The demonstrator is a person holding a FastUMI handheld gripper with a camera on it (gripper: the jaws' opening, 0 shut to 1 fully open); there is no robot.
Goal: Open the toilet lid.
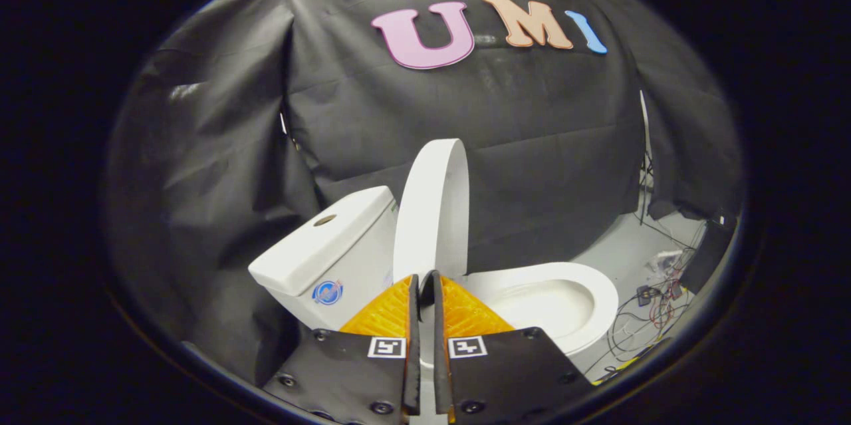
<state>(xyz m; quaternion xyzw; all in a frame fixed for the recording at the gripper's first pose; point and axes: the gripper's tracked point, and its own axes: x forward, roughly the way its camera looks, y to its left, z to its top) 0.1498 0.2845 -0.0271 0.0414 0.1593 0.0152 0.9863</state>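
Note:
The white toilet lid (pixel 432 212) stands raised, close to upright, between the tank (pixel 332 245) and the open seat and bowl (pixel 565 298). My gripper (pixel 424 281) is low in front of it. Its fingers are shut to a thin slit, and nothing shows held between them. The fingertips (pixel 413 286) end right at the lid's lower part, near the hinge. Whether they touch the lid I cannot tell. The bowl lies just beyond the fingers on the right.
Black cloth walls close in behind the toilet and beside the tank. On the grey floor past the bowl lie loose cables and small devices (pixel 655 292). A dark box (pixel 708 249) stands by the cloth there.

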